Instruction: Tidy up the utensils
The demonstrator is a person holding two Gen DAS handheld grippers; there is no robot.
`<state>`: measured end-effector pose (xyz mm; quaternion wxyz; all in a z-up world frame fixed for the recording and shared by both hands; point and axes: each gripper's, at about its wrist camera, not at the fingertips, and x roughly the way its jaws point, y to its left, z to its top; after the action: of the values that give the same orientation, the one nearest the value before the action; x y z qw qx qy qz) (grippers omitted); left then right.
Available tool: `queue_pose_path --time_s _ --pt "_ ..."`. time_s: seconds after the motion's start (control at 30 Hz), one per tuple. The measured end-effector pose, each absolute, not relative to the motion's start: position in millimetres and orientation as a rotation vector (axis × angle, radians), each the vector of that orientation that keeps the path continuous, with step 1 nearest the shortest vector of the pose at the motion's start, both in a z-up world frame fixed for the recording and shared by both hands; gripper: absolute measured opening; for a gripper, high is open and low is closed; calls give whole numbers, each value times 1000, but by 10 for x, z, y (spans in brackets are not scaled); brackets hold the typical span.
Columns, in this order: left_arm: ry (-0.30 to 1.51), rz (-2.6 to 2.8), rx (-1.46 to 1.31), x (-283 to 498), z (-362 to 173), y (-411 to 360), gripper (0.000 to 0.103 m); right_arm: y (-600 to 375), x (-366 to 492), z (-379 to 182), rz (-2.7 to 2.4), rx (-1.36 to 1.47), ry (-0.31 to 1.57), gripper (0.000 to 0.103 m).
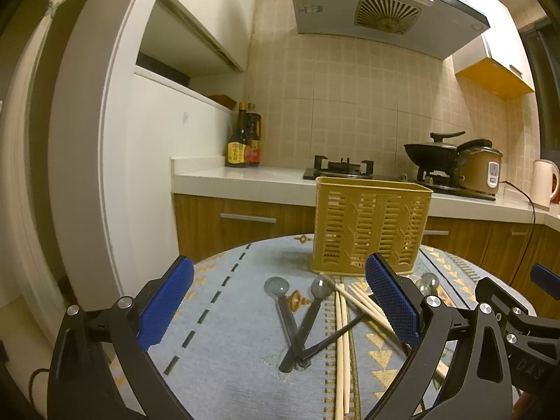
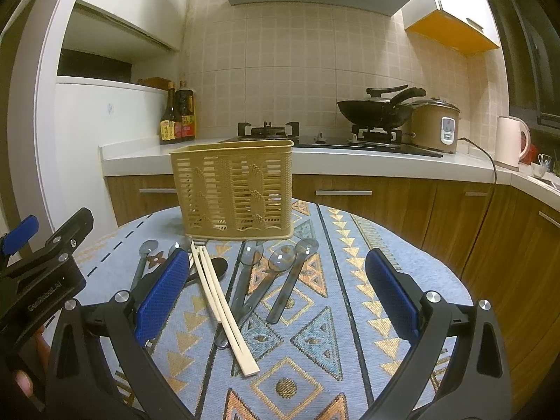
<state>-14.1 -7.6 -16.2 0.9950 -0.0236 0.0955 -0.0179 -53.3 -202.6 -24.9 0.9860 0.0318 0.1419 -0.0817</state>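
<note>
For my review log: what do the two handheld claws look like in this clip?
Both match: black angular frames with silver round bolts, and two fingers faced with blue, finely textured pads. The left claw and right claw look identical. The left claw's body, seen from the right wrist view, carries pale lettering too blurred to read. No sleeves show.

You are holding the black left gripper with blue ribbed pads (image 1: 280, 306) and its matching right gripper (image 2: 276, 297) side by side, jaws spread wide, gripping nothing.
</note>
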Motion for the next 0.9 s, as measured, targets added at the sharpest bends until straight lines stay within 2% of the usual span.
queue_pose_path --time_s 0.5,0.73,0.9 --pt "205 -38 -48 -120 -171 -77 95 -2041 -532 -253 -177 70 289 96" --pt "270 -89 -59 -27 -170 145 95 -2219 -623 -235 -262 143 257 96" --pt "317 -126 -42 96 64 520 95 -2377 -449 -271 -247 177 406 96"
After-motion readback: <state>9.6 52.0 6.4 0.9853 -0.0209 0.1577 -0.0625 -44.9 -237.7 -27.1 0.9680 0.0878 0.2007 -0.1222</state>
